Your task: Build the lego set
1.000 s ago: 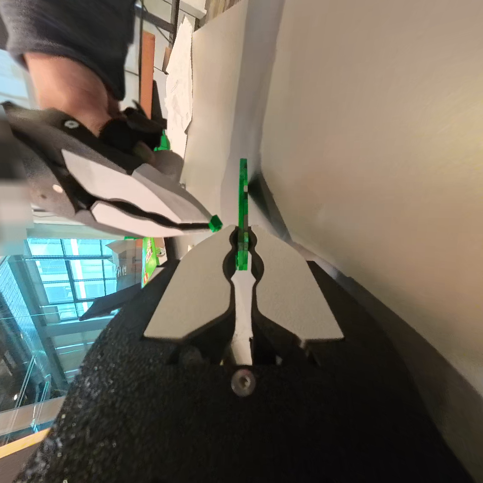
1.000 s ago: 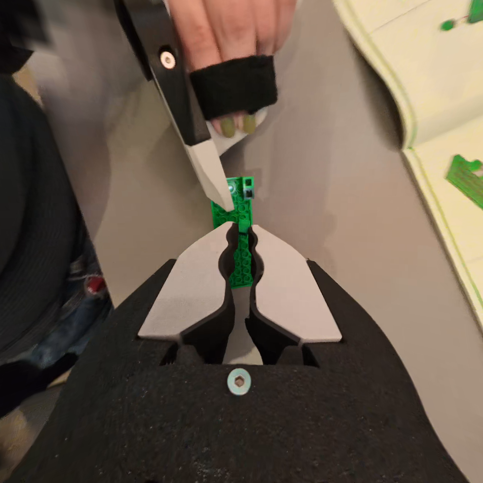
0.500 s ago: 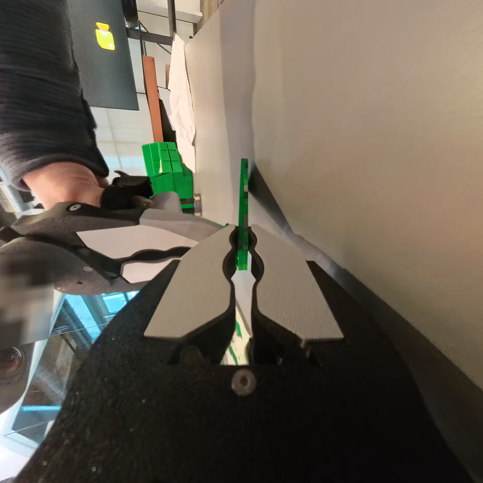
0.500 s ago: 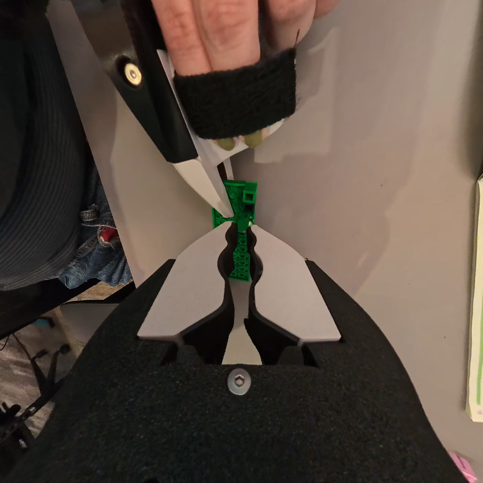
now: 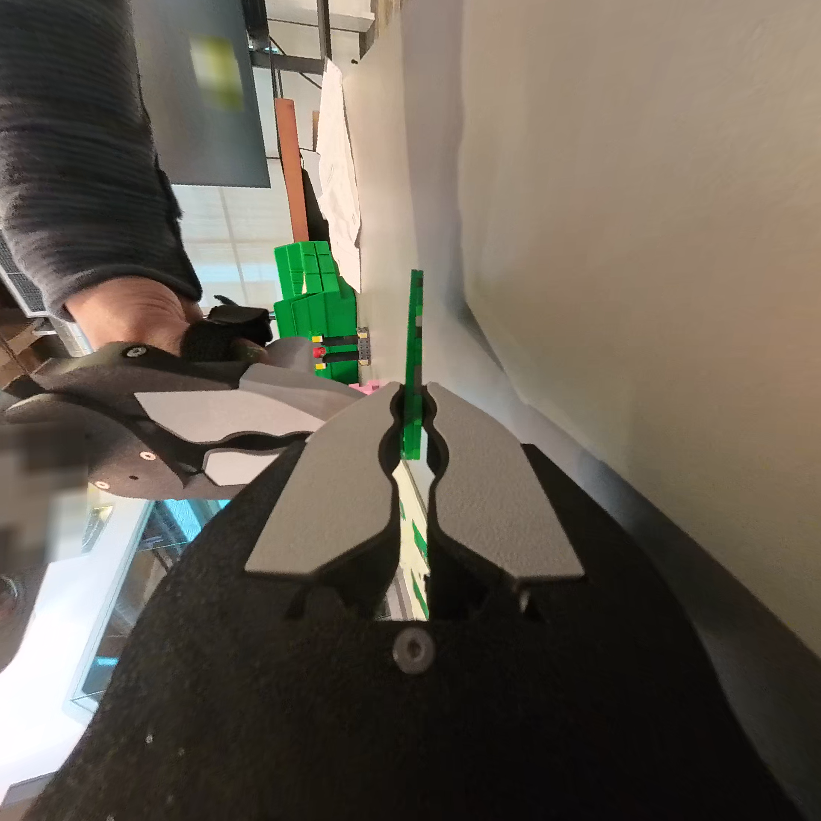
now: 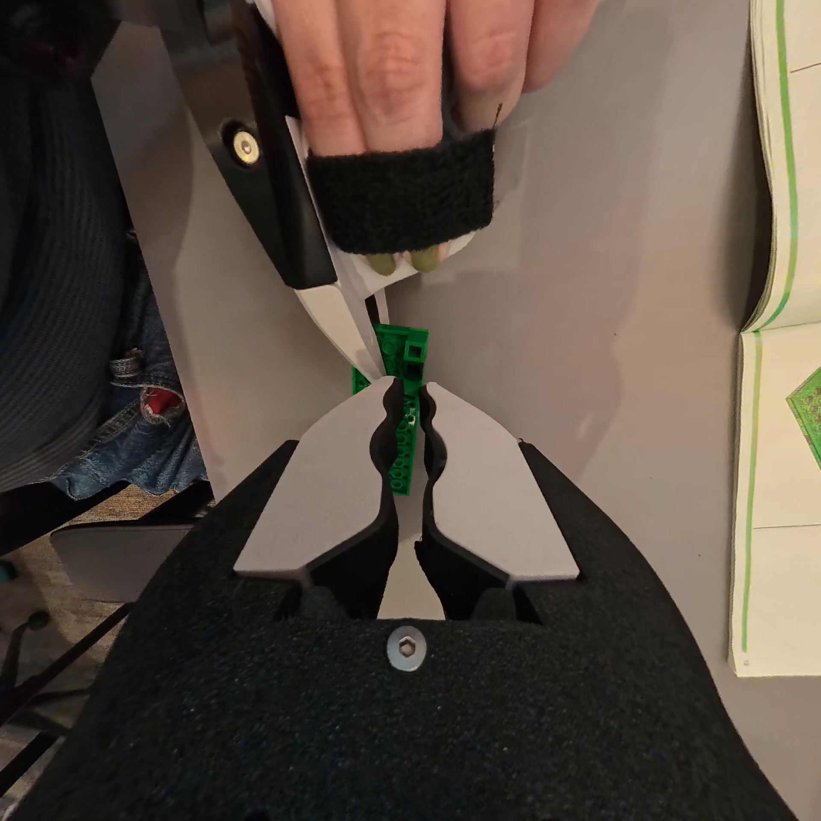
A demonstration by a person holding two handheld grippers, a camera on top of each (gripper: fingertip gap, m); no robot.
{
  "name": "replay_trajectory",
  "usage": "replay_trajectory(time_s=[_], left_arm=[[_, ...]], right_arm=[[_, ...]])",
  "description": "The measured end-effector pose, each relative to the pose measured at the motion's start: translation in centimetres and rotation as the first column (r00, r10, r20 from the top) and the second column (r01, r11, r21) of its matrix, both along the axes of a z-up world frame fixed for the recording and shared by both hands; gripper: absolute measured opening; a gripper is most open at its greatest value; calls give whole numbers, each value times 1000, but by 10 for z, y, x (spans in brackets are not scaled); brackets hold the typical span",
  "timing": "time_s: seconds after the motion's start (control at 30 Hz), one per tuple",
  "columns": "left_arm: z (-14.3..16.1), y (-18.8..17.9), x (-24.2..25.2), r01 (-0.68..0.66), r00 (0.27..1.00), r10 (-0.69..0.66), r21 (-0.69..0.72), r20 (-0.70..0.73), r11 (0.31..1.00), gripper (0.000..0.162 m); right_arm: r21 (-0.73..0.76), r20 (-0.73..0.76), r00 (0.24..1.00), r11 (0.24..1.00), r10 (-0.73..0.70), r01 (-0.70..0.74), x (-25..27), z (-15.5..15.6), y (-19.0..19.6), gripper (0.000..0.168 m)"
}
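Note:
My left gripper (image 5: 413,391) is shut on a thin green lego plate (image 5: 416,328). It holds the plate edge-on just above the grey table (image 5: 622,222). In the right wrist view the same plate (image 6: 400,346) shows its studded face, with a green square piece and a black one on it, and the left gripper's fingers (image 6: 337,324) come down from above. My right gripper (image 6: 411,386) has its tips against the plate. Its jaws stand nearly closed on a small green piece (image 6: 411,402), which is mostly hidden. Its fingers (image 5: 213,413) show at the left, with the tips behind my left finger.
A larger green build (image 5: 320,320) with black, yellow and red parts stands farther along the table, next to a pink piece (image 5: 366,386). White paper (image 5: 340,155) lies beyond it. An open instruction booklet (image 6: 782,355) lies at the right. A person's hand (image 6: 400,89) holds the left gripper. Only a small space, under 4 cm, lies between the two pairs of fingers.
The right gripper has moved in from beside the plate until its tips are against the plate's face. The left gripper has kept its hold on the plate.

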State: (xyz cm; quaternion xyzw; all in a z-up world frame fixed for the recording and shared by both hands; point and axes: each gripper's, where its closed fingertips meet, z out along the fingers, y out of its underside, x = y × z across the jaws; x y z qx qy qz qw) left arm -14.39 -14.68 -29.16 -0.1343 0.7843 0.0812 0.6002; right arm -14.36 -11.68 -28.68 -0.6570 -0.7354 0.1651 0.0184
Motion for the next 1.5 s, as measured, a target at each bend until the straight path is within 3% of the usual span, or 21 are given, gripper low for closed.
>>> replay_trajectory(time_s=[0.7,1.17,1.5], left_arm=[[4,11,27,-31,998,28,46,64,998,6],[-6,6,8,1,1000,3,200,-22,980,7],[-1,13,4,-23,1000,20,204,14,979,6]], right_arm=[[77,-88,996,997,-24,31,-7,9,2,6],[56,-46,998,998,-40,43,-5,-4,-5,6],[184,-105,994,982,-16,35,-4,5,-2,4]])
